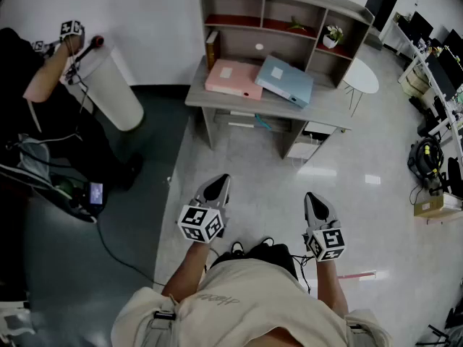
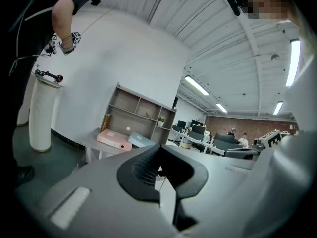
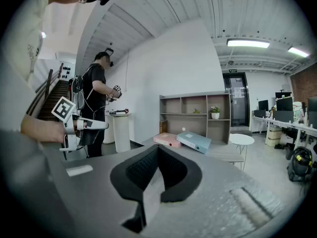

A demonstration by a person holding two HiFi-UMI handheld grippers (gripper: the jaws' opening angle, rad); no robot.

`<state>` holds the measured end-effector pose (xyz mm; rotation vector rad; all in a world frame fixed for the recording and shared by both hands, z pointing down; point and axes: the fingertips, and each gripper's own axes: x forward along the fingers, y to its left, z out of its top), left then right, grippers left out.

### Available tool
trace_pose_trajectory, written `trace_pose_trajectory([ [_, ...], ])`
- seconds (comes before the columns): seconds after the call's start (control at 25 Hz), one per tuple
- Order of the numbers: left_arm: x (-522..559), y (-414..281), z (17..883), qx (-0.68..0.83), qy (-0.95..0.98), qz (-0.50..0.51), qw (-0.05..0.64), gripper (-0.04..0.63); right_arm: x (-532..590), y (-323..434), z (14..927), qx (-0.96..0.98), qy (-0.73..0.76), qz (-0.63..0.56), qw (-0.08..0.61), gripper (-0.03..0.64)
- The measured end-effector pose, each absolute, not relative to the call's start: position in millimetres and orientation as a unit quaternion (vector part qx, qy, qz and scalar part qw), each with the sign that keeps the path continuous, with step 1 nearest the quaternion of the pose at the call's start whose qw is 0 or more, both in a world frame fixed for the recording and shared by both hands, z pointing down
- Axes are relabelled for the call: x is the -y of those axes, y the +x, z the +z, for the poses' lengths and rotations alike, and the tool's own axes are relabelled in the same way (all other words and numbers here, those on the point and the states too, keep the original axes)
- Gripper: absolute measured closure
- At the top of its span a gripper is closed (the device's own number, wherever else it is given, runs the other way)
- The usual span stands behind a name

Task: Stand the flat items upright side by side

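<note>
A pink binder (image 1: 234,79) and a light blue binder (image 1: 285,80) lie flat side by side on the grey desk (image 1: 217,101), below its shelf unit. They also show far off in the left gripper view, pink binder (image 2: 114,139) and blue binder (image 2: 142,141), and in the right gripper view, pink binder (image 3: 167,140) and blue binder (image 3: 194,142). My left gripper (image 1: 219,182) and right gripper (image 1: 313,197) are held over the floor, well short of the desk. Both are shut with nothing between the jaws, as the left gripper (image 2: 159,151) and right gripper (image 3: 157,150) also show up close.
A brown book (image 1: 212,49) stands in the shelf and a potted plant (image 1: 333,35) sits in a right cubby. A white cylinder stand (image 1: 116,85) and another person (image 1: 29,71) are at the left. A round white table (image 1: 361,76) stands right of the desk. Cables cross the dark floor.
</note>
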<state>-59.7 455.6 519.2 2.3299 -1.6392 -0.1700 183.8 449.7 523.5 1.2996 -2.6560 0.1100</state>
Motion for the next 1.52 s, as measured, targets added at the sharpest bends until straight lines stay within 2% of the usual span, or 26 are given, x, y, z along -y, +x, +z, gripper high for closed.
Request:
trace_pose_trajectory([
  [0.24,-452.0,-54.5,515.1,0.565,0.814,-0.036,0.128,0.583,-446.7,187.1,515.5,0.895,0.434,0.041,0.09,0.615],
  [0.6,-447.3,-37.0,502.2,0.513,0.848,-0.045,0.123,0.583,-440.3,175.0,493.4,0.889,0.457,0.01,0.036,0.615],
  [0.76,-442.4,-39.0,504.3,0.509,0.85,-0.039,0.132,0.583,-438.7,168.5,495.7,0.89,0.453,0.013,0.046,0.614],
  [0.8,-441.7,-38.9,504.9,0.507,0.851,-0.036,0.134,0.567,-438.1,167.5,495.2,0.891,0.452,0.014,0.047,0.607],
  [0.92,-439.4,-45.6,508.0,0.511,0.848,-0.03,0.137,0.501,-432.1,161.4,495.2,0.89,0.453,0.019,0.047,0.502],
  [1.0,-437.7,-49.2,513.6,0.512,0.846,-0.033,0.142,0.416,-428.7,161.4,499.5,0.886,0.459,0.02,0.056,0.414],
  [1.04,-436.5,-50.0,515.8,0.511,0.847,-0.036,0.143,0.399,-427.5,162.7,502.3,0.885,0.462,0.02,0.062,0.392],
  [1.52,-404.6,-47.8,536.7,0.501,0.851,0.006,0.158,0.389,-392.6,162.6,526.9,0.883,0.458,0.05,0.084,0.379],
])
